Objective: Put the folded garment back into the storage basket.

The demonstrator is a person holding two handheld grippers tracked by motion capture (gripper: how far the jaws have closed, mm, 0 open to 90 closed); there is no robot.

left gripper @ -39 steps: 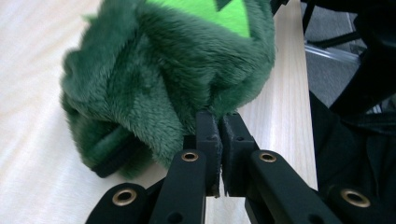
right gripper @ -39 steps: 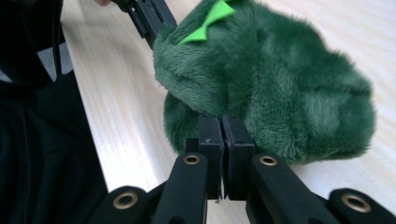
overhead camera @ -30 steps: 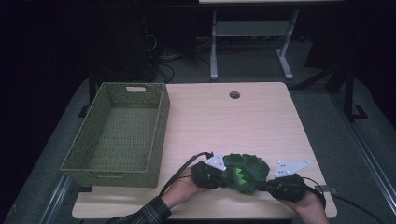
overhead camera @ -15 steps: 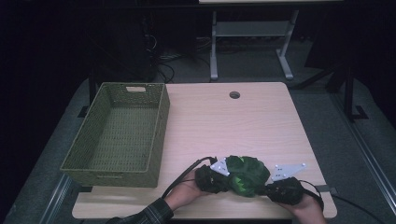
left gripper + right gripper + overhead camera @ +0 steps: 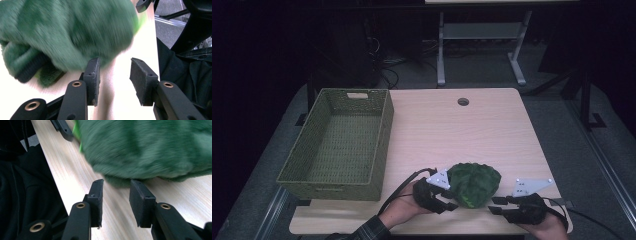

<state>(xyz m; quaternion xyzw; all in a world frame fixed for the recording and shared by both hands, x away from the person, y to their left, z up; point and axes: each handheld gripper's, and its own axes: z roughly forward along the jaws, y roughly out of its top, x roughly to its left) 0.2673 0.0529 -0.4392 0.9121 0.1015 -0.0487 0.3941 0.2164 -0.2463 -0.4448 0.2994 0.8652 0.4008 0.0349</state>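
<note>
Now, green cloth between both parted tongs

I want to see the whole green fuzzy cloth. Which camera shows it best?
The high view: the whole green cloth lies bunched on the table's near edge. The left gripper view and right gripper view show blurred close-up parts of it beyond open jaws.

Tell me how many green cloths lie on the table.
1. The green cloth lies bunched near the front edge of the table, between the two grippers and right of the basket; folds may hide more.
</note>
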